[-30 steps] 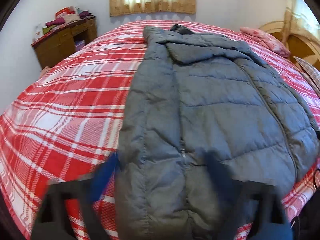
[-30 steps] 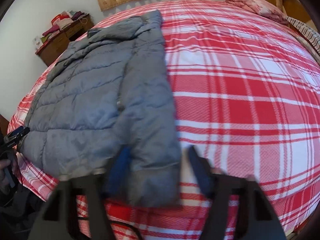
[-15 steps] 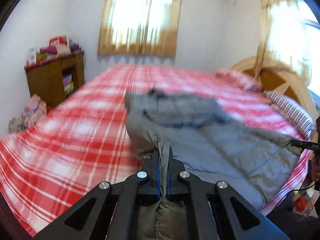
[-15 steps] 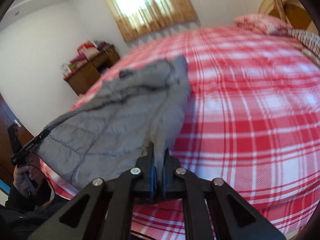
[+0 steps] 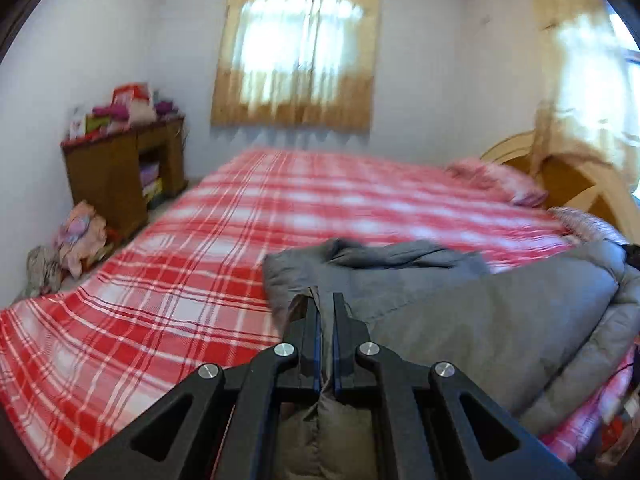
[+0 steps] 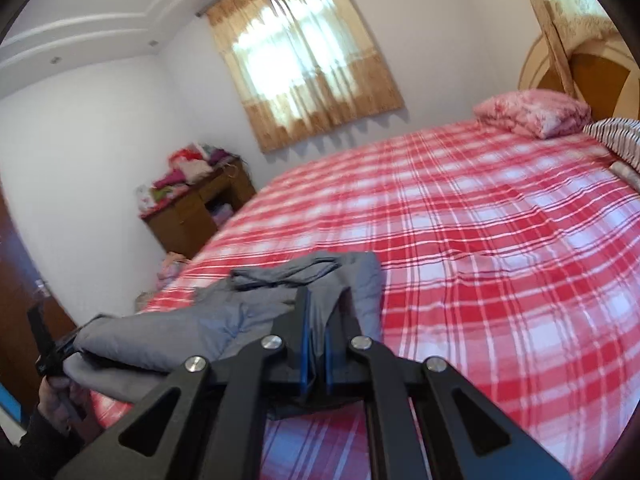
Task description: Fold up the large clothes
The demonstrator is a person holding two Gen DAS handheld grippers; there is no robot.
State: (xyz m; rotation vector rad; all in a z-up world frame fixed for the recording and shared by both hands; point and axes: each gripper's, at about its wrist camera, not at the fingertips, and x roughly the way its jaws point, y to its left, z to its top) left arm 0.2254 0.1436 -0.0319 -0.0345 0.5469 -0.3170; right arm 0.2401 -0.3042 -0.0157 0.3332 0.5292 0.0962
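A: What is differing from a second ago?

B: A second ago your tongs were spread apart over the flat jacket. Now your left gripper (image 5: 326,300) is clenching a fold of the grey puffer jacket (image 5: 480,312), and your right gripper (image 6: 318,296) is clenching the hem at the other corner. You are lifting both, so the near edge of the jacket is rising off the bed while its far part is bunching up.

A: Where is the jacket lying now?

B: It is hanging between your two grippers at the near edge of the bed, its collar end still resting on the red plaid bedspread (image 5: 160,300). In the right wrist view your left hand (image 6: 60,396) is showing at the lower left, just beside the jacket's other corner.

A: And the room?

B: A pink pillow (image 6: 532,112) is sitting by the wooden headboard (image 6: 592,76), a striped pillow (image 6: 618,138) just beside it. A wooden cabinet (image 5: 116,176) piled with folded clothes is standing against the wall, and tan curtains (image 5: 296,52) are covering the bright window. The left wrist view is blurring.
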